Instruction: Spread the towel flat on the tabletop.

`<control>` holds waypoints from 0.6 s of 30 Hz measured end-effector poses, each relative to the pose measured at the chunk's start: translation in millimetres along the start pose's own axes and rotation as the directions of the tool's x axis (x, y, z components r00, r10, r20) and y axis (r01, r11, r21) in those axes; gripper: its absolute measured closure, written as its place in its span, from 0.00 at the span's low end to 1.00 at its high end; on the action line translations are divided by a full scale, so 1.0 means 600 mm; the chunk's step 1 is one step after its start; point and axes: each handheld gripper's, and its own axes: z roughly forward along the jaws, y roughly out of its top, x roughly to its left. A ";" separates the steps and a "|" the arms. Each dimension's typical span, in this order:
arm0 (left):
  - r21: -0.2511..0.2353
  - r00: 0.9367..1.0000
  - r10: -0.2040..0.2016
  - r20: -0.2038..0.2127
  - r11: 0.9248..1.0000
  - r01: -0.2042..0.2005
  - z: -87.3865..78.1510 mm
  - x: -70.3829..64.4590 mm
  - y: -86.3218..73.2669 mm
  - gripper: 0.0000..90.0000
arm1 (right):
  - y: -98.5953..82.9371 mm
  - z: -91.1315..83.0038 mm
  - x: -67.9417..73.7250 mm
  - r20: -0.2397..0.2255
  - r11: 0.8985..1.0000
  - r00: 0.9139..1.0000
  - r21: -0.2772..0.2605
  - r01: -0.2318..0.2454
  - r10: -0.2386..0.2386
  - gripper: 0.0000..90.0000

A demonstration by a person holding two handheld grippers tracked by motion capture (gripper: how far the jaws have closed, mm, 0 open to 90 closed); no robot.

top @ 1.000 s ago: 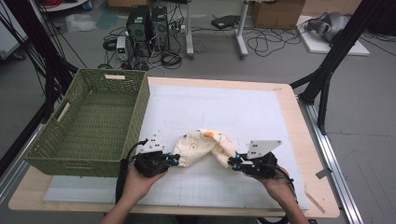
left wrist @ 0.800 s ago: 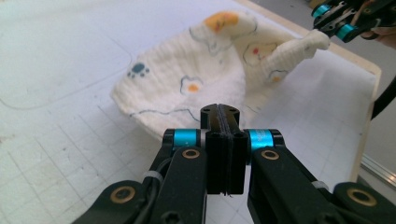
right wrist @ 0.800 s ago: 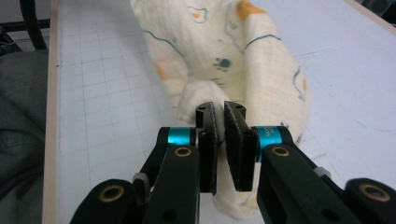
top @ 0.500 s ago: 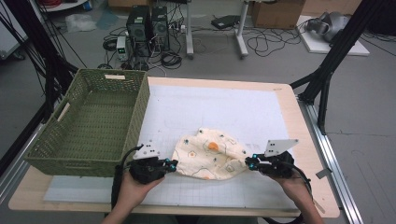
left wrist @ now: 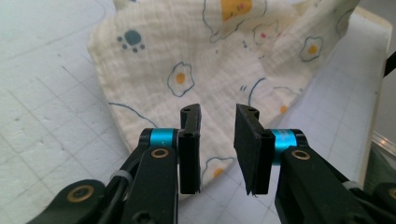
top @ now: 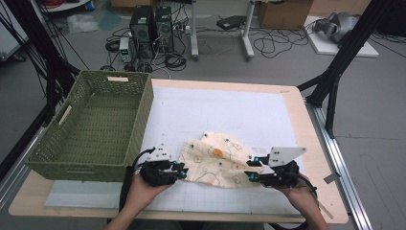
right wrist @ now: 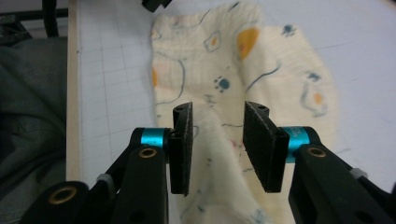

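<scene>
Cloth spread near the desk's front edge

My left gripper (left wrist: 217, 147) and right gripper (right wrist: 215, 147) both gape open, gripping nothing, over the cloth's (top: 216, 161) opposite ends.

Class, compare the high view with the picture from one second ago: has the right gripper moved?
Yes. The right gripper has drawn away from the green basket toward the table's right edge, and the patterned cloth now lies spread between the two grippers.

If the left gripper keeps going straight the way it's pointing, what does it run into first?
Most likely the printed cloth: the left gripper is open and aimed right at its near edge, which lies between and beyond the jaws. How high the gripper sits above it is unclear.
</scene>
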 end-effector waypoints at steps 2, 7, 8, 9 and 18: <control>0.023 1.000 0.002 -0.007 1.000 -0.002 0.012 0.004 0.000 0.78 | -0.008 0.023 0.003 -0.022 1.000 1.000 0.029 -0.007 0.008 0.68; 0.100 1.000 0.024 -0.013 0.995 -0.023 0.039 0.014 -0.008 0.80 | -0.027 0.069 0.007 -0.049 0.992 0.999 0.129 -0.001 0.007 0.69; 0.089 1.000 0.017 -0.015 0.996 -0.016 0.039 0.015 -0.009 0.82 | -0.030 0.076 0.007 -0.050 0.988 0.999 0.156 0.010 -0.002 0.69; 0.087 1.000 0.012 -0.013 0.996 -0.011 0.039 0.015 -0.009 0.83 | -0.031 0.080 0.007 -0.058 0.985 0.998 0.170 0.009 0.001 0.71; 0.081 1.000 0.015 -0.002 0.997 -0.015 0.016 0.004 -0.021 1.00 | -0.034 0.084 0.004 -0.126 0.987 0.992 0.163 0.007 0.014 0.95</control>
